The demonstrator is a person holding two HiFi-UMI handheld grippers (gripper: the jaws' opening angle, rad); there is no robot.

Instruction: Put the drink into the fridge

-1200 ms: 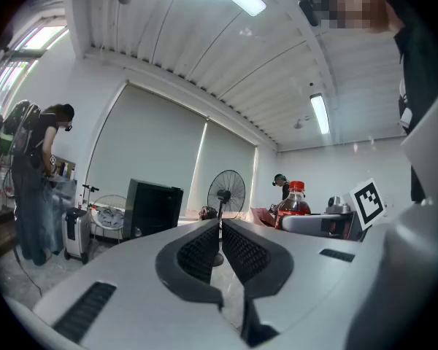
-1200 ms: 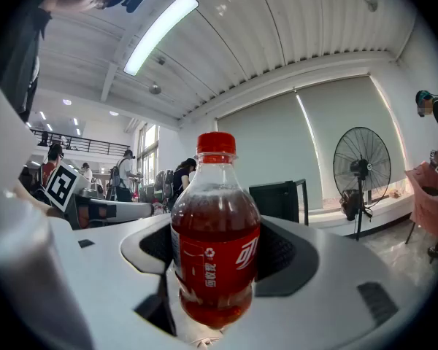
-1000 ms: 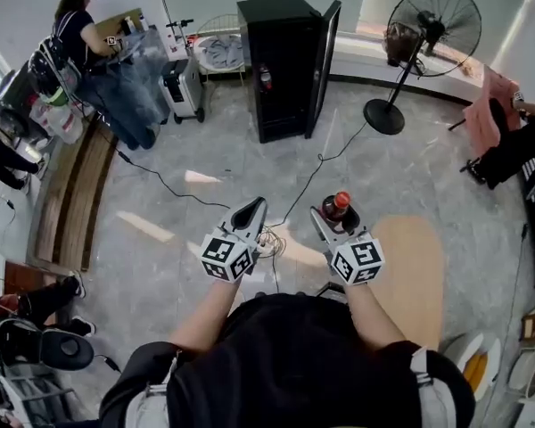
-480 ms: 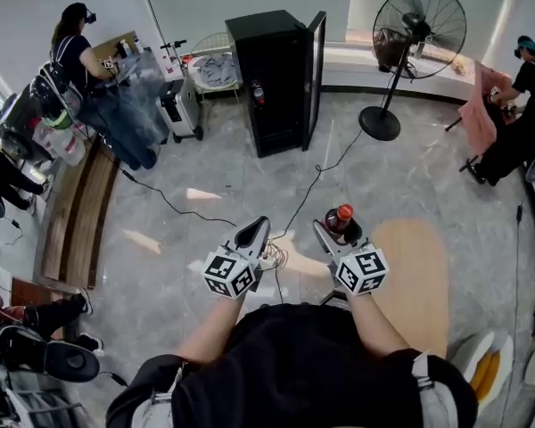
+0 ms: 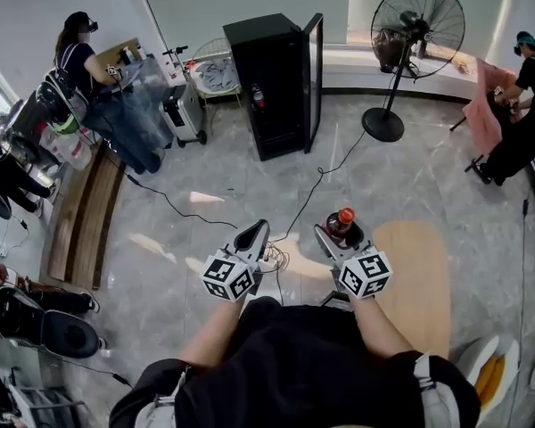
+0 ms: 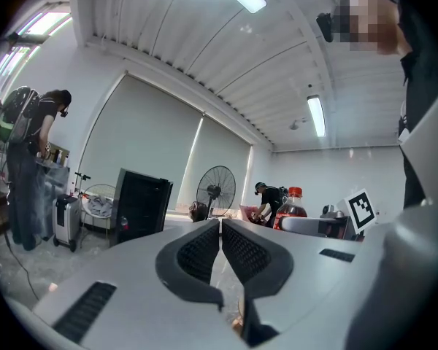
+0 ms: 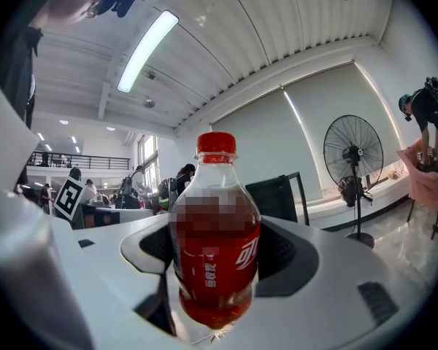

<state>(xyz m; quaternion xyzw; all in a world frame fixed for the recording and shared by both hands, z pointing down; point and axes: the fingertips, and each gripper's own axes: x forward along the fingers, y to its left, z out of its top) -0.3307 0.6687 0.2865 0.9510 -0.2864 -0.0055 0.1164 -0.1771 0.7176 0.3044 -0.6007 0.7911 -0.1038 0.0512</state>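
1. Since 1.0 s ago: both grippers sit slightly lower in the head view, and the fridge reads farther left. The drink is clamped as before.
2. Drink bottle: one, clear plastic with a red cap, upright, filled with dark-red liquid up to about the shoulder. It is held in the right gripper, whose jaws pinch the bottle's body from both sides, over the floor and well apart from the fridge.
3. Left gripper: jaws pressed together, nothing between them.
4. Fridge: one, black, standing on the floor at the far wall with its door swung open. One small red-marked item shows at its open front; too small to identify.
5. Count: grippers 2, bottle in hand 1, fridge 1, standing fan 1, beside the fridge. Other persons with torso visible in the head view 2: one far left, one far right.
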